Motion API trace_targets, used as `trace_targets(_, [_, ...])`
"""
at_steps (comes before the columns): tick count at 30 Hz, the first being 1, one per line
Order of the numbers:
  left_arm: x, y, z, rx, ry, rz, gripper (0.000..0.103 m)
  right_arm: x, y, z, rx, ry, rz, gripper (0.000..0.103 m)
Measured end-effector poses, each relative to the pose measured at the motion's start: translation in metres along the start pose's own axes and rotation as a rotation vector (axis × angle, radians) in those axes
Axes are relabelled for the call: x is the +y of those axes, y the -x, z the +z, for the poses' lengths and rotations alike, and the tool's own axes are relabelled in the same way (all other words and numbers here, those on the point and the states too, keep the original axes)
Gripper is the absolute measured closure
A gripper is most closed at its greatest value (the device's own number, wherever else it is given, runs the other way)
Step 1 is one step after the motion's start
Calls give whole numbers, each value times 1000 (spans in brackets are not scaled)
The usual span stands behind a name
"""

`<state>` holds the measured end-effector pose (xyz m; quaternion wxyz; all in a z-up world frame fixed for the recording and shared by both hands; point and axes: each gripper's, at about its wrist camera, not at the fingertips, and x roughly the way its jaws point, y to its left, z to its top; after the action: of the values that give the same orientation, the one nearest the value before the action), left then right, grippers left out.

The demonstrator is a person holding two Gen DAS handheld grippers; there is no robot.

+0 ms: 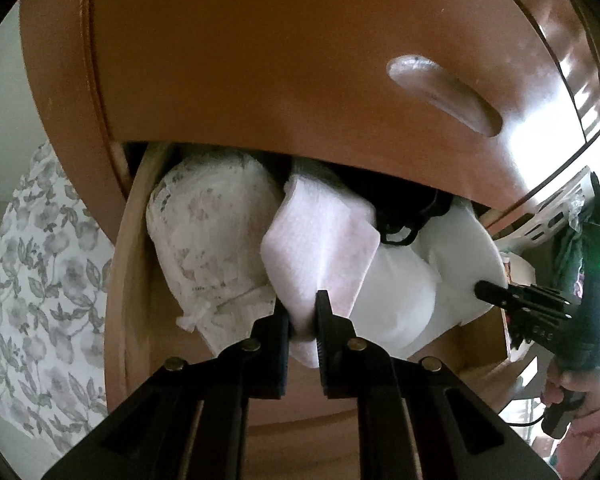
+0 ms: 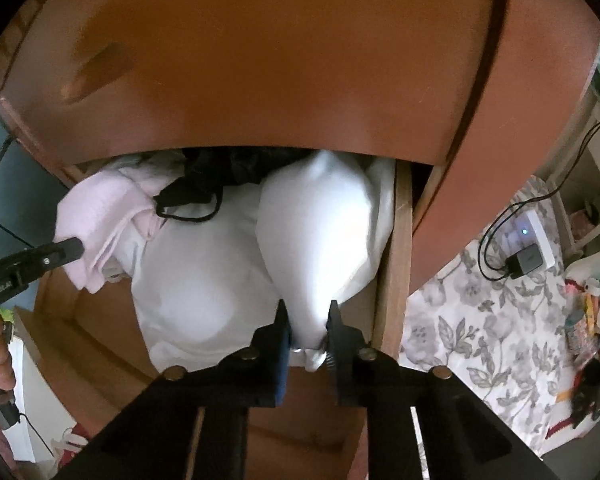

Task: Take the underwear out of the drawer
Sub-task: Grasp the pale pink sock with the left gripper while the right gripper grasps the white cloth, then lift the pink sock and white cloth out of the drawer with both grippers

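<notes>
a floral bedspread [image 2: 480, 320] lies to the right of the brown dresser [image 1: 260, 60], and a floral cloth [image 1: 40, 280] shows to its left too. the drawer [image 1: 120, 280] is pulled out under the closed front above, whose lower edge overhangs the back of the clothes, so the open room is at the front, where bare drawer floor shows. the drawer's side walls close in the pile at left and right. the left gripper [image 1: 302, 320] reaches in from the front, its fingers clenched on the low corner of a pink cloth [image 1: 320, 248]. the right gripper [image 2: 306, 334] comes in near the right wall, its fingers clenched on the bottom tip of a white garment [image 2: 320, 232]. a hand [image 1: 572, 396] holds the right gripper's handle at the edge of the left view. counted in the drawer: one lace-patterned piece [image 1: 208, 240] at left, one pink cloth, one black piece [image 2: 204, 188] with straps at the back, and white pieces whose number i cannot tell.
</notes>
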<state>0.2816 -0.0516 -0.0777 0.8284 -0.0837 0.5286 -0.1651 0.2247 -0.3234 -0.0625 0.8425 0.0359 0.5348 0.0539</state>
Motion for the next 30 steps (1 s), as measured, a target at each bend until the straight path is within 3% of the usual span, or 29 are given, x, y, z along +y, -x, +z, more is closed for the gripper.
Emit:
trace_targets(11, [17, -14, 6, 49, 71, 0, 88, 3, 36, -18, -58, 44, 81, 92])
trace_targets(17, [23, -24, 5, 83, 96, 21, 69, 3, 38, -21, -56, 41, 85, 92])
trace_targets(23, [12, -36, 7, 93, 57, 68, 57, 7, 33, -24, -35, 37, 87, 92])
trace_targets(30, [-15, -46, 7, 97, -34, 171, 55, 9, 31, -23, -21, 45, 83, 92])
